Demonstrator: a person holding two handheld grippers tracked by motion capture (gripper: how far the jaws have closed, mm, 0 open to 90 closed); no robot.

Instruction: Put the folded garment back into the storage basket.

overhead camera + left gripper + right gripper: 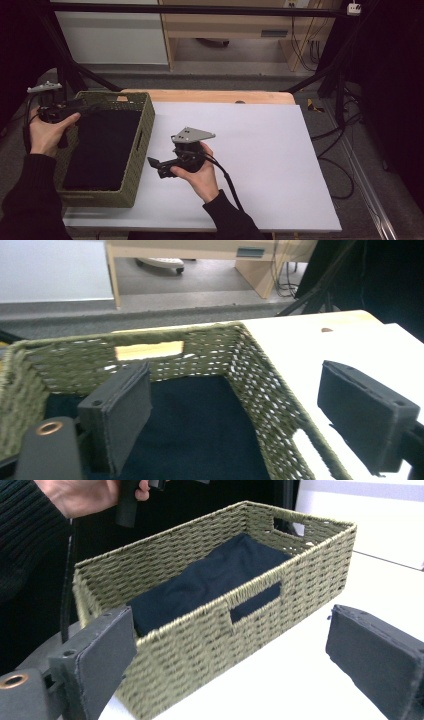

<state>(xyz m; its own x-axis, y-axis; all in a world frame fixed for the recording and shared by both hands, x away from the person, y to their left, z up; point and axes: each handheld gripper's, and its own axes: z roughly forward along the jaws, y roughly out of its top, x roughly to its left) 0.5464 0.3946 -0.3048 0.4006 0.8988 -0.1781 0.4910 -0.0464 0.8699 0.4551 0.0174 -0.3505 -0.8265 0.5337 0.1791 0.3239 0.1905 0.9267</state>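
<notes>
Both jaws spread, the left hand-held gripper (pixel 82 105) hovers over the green woven basket (pixel 142 131), seemingly reaching for the dark folded cloth (pixel 102 147); the right hand-held gripper (pixel 156 165) waits released beside it.

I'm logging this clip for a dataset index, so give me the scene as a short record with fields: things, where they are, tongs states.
container: woven olive basket at the table's left side, with cut-out handles
contents: dark folded cloth lying flat inside the basket
surface: white sheet over a wooden table
left tongs: open, over the basket's far left corner, holding nothing
right tongs: open, just right of the basket, pointing at its side wall, holding nothing
contact: neither tongs visibly touches cloth or basket
</notes>
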